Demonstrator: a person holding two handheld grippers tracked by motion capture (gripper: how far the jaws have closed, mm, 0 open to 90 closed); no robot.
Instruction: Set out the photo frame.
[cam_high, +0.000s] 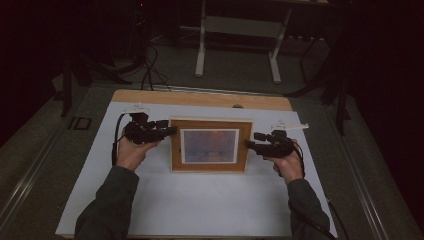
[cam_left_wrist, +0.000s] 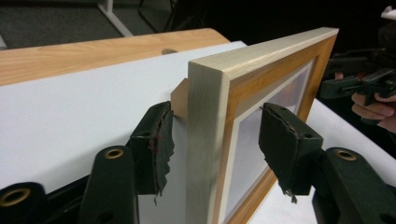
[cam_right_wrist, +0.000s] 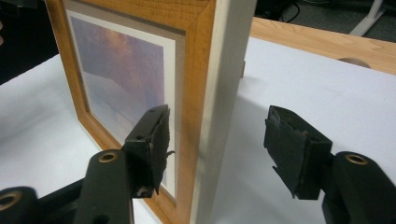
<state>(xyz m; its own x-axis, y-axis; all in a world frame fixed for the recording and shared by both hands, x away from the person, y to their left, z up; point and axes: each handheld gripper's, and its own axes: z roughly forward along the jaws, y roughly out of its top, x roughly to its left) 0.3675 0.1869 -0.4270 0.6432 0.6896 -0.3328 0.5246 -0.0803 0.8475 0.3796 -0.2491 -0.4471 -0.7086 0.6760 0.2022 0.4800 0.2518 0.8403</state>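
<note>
My left hand-held gripper (cam_high: 171, 131) has its jaws spread wide around the left edge of the frame (cam_high: 210, 145). In the left gripper view, that gripper (cam_left_wrist: 212, 140) has one pad behind the frame (cam_left_wrist: 205, 140) and one in front of the glass, and I see a gap on each side, so neither pad presses on the wood. A small block sticks out behind the frame, just beside the rear pad.

My right hand-held gripper (cam_high: 248, 144) sits at the frame's right edge in the same way. In the right gripper view, this gripper (cam_right_wrist: 217, 140) straddles the frame (cam_right_wrist: 205, 93): one pad is close in front of the picture, while the other stands well clear on the back side. It is open too, gripping nothing.

The frame stands on the white sheet (cam_high: 200, 200) covering the tabletop (cam_high: 200, 98), between the two grippers, near the middle of the sheet. It is propped up, leaning back a little, with the picture facing me. Its long axis runs left to right, from one gripper to the other.
</note>
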